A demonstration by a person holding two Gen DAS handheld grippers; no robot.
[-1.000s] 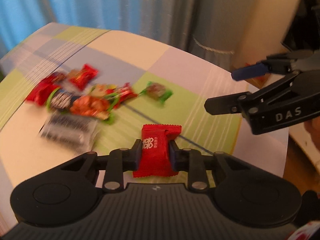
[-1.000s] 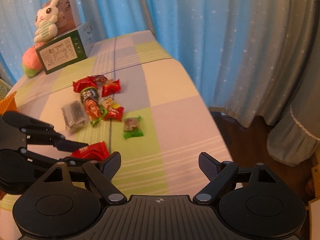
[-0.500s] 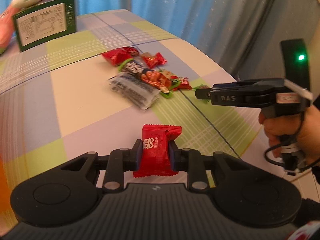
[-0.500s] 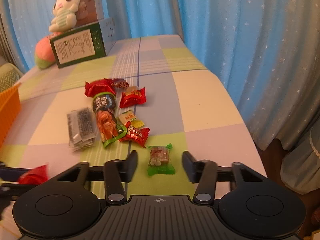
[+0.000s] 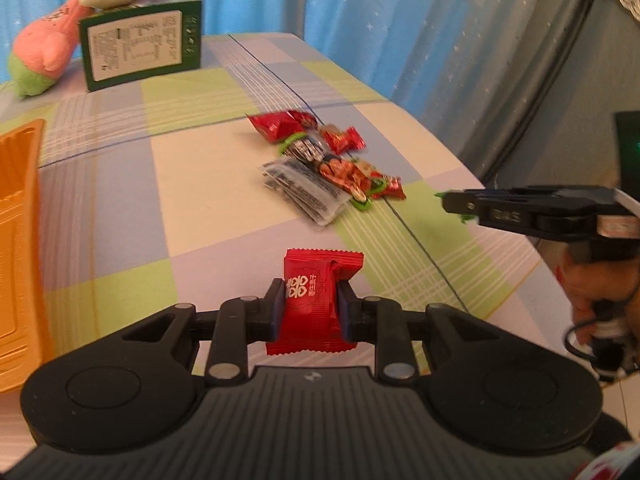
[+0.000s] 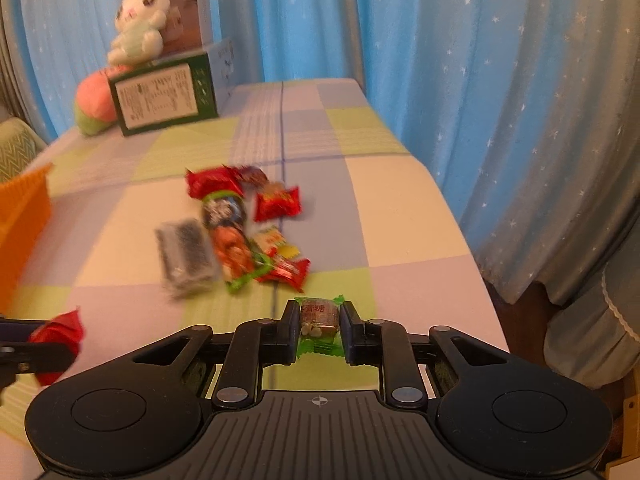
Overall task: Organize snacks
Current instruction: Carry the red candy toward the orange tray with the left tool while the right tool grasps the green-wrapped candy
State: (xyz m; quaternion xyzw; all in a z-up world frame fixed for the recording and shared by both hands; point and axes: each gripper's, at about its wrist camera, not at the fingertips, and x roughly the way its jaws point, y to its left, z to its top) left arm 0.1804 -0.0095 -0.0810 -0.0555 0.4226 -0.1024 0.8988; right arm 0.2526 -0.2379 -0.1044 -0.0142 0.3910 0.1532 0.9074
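My left tool (image 5: pixel 310 312) grips a red foil candy packet (image 5: pixel 316 300); my right tool (image 6: pixel 319 334) clamps a green-wrapped sweet (image 6: pixel 319 322). I'd lift straight, then carry both to the orange plastic tray (image 5: pixel 16 240) at left.

Both wrist views face downward – sharing the snack pile (image 5: pixel 320 168).

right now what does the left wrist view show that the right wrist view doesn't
Only the left wrist view: the person's hand on the right gripper's handle, and the orange tray's moulded inside. Only the right wrist view: the green candy clamped flat between the right gripper's pads, and the bunny's face. Both: the red candy shut in the left gripper, the snack pile, the green box and the blue curtain.
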